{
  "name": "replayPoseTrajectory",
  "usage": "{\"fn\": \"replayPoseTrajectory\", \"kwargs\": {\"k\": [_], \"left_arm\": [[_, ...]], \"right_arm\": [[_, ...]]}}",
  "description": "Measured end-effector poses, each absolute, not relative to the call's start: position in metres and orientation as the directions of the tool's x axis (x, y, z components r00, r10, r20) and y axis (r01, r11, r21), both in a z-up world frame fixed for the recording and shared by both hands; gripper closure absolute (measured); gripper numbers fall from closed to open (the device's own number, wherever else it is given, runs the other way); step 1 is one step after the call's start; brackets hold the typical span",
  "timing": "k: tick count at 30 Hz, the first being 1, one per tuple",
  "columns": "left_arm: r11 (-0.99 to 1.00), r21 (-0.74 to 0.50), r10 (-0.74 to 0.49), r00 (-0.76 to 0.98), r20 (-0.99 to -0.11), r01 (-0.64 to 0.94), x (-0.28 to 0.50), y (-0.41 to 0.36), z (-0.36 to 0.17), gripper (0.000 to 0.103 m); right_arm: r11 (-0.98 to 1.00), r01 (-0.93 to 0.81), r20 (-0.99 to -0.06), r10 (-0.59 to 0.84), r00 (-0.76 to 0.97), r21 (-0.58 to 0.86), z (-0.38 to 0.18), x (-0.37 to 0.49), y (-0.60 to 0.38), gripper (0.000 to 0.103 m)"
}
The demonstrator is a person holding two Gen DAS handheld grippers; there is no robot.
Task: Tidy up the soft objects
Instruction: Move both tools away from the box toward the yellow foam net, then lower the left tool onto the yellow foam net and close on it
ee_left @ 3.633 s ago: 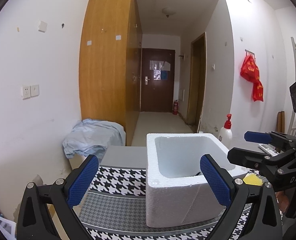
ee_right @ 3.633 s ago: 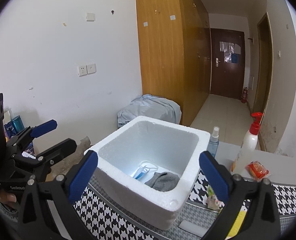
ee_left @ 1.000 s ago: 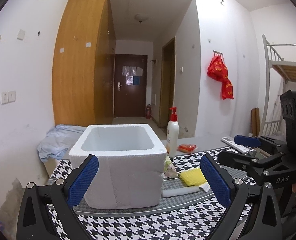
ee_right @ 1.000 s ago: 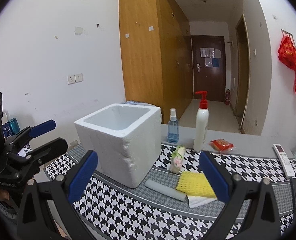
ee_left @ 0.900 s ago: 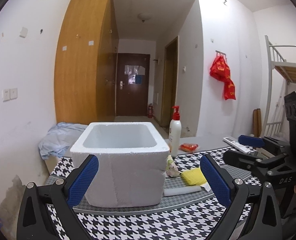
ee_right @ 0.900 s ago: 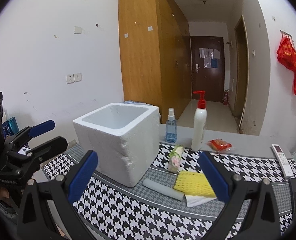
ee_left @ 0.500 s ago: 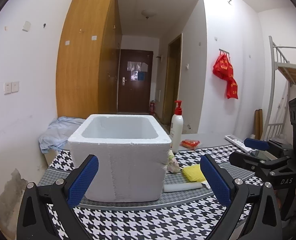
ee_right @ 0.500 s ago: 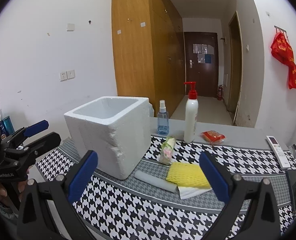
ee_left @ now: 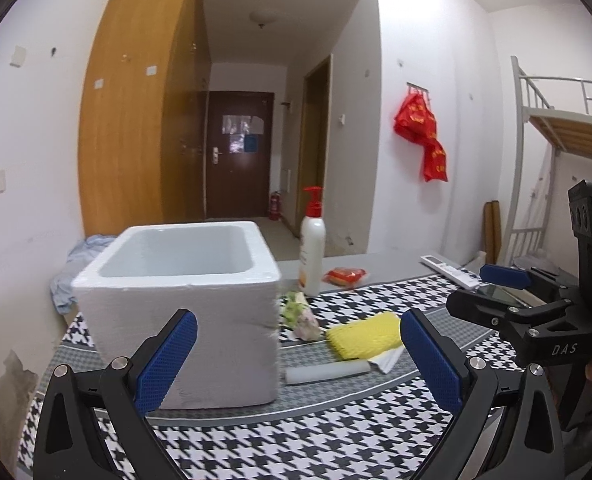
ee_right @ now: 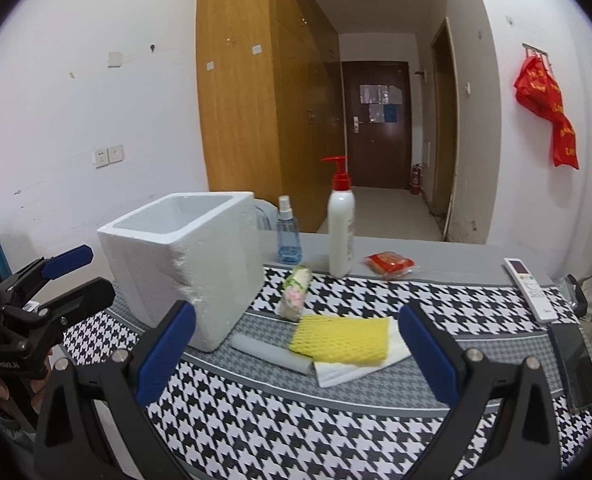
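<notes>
Right wrist view: both tongs, right [ee_right: 296, 354] and left [ee_left: 298, 354], hang spread and empty. Yellow sponge [ee_right: 341, 339] lies beside the foam box [ee_right: 184, 256] on the surface [ee_right: 336, 420].

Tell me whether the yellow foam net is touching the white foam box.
Apart. The right wrist view shows checked cloth and the grey roll between the yellow foam net and the white foam box.

**Even indoor light, strong fisheye bend**

Both views are bright and softly lit; shadows under the foam box [ee_left: 184, 316] are faint. The corridor behind the box is dimmer, its dark door [ee_right: 376, 124] showing pale glare. Walls and wardrobe [ee_left: 136, 120] curve hard toward the black rounded corners. The houndstooth cloth [ee_left: 296, 452] in front of the box smears slightly; elsewhere focus is fair.
</notes>
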State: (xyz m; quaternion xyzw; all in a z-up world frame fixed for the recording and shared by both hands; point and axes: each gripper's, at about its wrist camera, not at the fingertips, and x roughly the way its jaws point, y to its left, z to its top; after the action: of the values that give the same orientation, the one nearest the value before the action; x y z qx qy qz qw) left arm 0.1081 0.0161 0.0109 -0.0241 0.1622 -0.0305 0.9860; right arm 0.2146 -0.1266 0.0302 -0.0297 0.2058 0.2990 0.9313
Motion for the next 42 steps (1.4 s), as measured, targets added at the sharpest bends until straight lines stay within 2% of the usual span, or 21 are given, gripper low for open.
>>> {"fn": "replayPoseTrajectory", "kwargs": {"k": [16, 42], "left_arm": [[0.986, -0.05, -0.164, 0.916, -0.365, 0.156, 0.129, -0.017, 0.001, 0.001], [0.985, -0.038, -0.167, 0.868, -0.468, 0.169, 0.167, -0.039, -0.024, 0.001]], "right_arm": [[0.868, -0.49, -0.428, 0.472, 0.771, 0.076, 0.022, 0.22, -0.163, 0.001], [0.872, -0.477, -0.498, 0.462, 0.734, 0.107, -0.001, 0.251, -0.176, 0.001]]}}
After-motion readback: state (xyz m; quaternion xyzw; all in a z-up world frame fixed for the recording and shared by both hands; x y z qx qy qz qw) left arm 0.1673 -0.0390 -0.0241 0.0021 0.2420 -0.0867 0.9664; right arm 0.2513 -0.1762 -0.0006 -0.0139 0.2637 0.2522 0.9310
